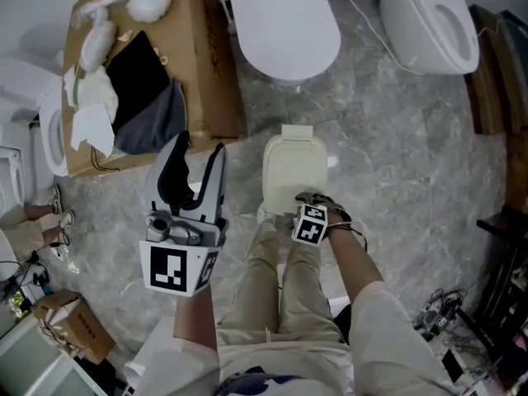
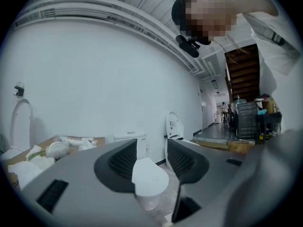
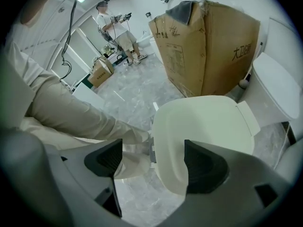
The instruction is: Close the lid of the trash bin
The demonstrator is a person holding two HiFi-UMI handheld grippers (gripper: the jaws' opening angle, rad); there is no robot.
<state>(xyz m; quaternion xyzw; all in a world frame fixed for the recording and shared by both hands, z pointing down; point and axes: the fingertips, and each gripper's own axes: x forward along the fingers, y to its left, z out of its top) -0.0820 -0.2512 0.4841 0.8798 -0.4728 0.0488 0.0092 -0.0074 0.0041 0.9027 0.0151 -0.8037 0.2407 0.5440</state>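
Bin lid (image 1: 294, 167) down; right gripper (image 1: 312, 201) above

The grey marbled floor (image 1: 396, 163) carries the cream trash bin (image 1: 294, 172). Beyond the bin stands a white toilet (image 1: 285, 27), with a second toilet (image 1: 433, 23) beyond-right and a large cardboard box (image 1: 206, 64) beyond-left.

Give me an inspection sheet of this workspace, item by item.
Surface: grey marbled floor.
Job's things: cream trash bin lid, looks down flat.
Clutter: cardboard box topped with cloths and paper; small carton.
Grippers: left gripper held high, jaws apart, empty; right gripper at the lid's front edge, jaws apart, gripping nothing.
Cables: tangle of cords at lower right.
Surroundings: toilets beyond the bin.
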